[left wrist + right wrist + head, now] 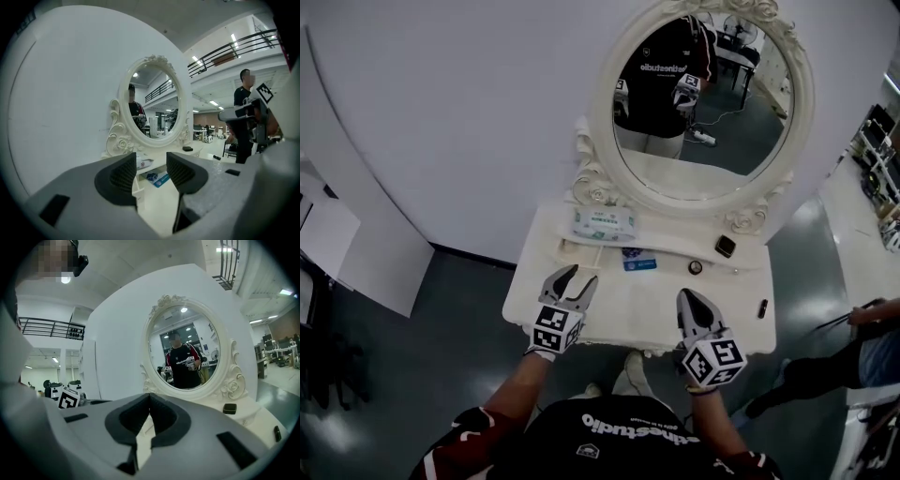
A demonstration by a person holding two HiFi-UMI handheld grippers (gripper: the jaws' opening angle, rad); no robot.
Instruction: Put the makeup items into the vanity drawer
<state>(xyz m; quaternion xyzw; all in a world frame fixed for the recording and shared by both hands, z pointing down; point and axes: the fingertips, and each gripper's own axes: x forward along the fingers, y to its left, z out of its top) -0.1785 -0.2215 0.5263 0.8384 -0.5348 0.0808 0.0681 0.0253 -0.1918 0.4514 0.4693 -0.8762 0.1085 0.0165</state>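
On the white vanity table (pixel 581 309) lie a black square compact (pixel 726 247), a small round compact (pixel 696 267), a black lipstick (pixel 762 307), a blue packet (pixel 639 264) and a dark blue item (pixel 632 251). My left gripper (pixel 578 277) hovers over the table's front left, open and empty. In the left gripper view it (pixel 151 168) looks toward the blue packet (pixel 161 180). My right gripper (pixel 686 298) is over the front right, shut on nothing; its jaws (pixel 149 401) meet. The compact (pixel 229 408) is ahead to its right. No open drawer shows.
An oval mirror (pixel 705 94) in a carved white frame stands at the back of the table, with a pack of wipes (pixel 603 223) at its foot. A white wall is behind. A person (pixel 243 117) stands to the right on the grey floor.
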